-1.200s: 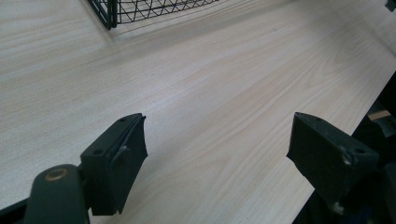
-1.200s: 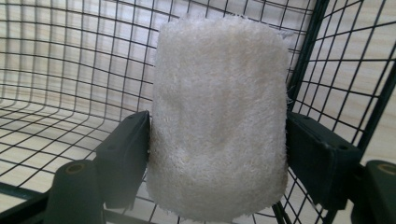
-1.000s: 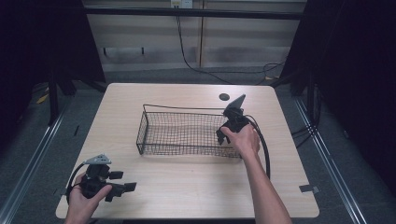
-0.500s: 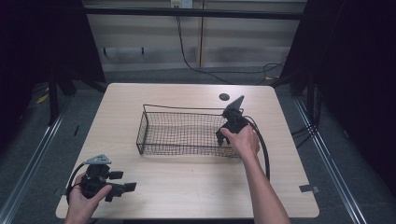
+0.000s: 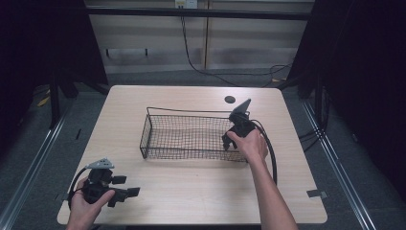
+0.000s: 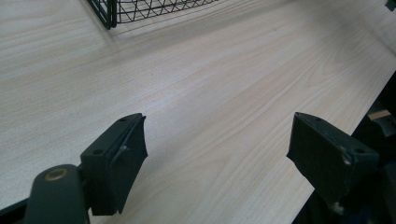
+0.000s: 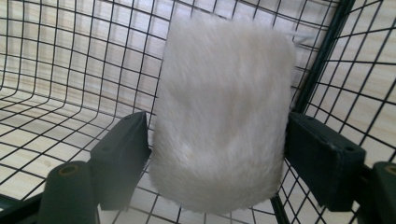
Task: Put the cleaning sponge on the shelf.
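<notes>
A white furry roll (image 7: 219, 116) sits between the two black jaws of my right gripper (image 7: 217, 135), whose pads press on both its sides. This happens inside the right end of a black wire basket (image 5: 187, 111), close to a corner of the mesh (image 7: 322, 60). In the high view my right gripper (image 5: 229, 143) points down into that end, with a hand over it. My left gripper (image 5: 126, 187) rests low at the table's front left corner, open, with bare wood between its jaws (image 6: 217, 135). A corner of the basket (image 6: 140, 7) lies farther off.
The basket stands mid-table on a light wooden table (image 5: 191, 191). A small dark round disc (image 5: 230, 99) lies behind the basket near the far edge. A black cable (image 5: 272, 153) trails from the right gripper. The table's edge is close beside the left gripper.
</notes>
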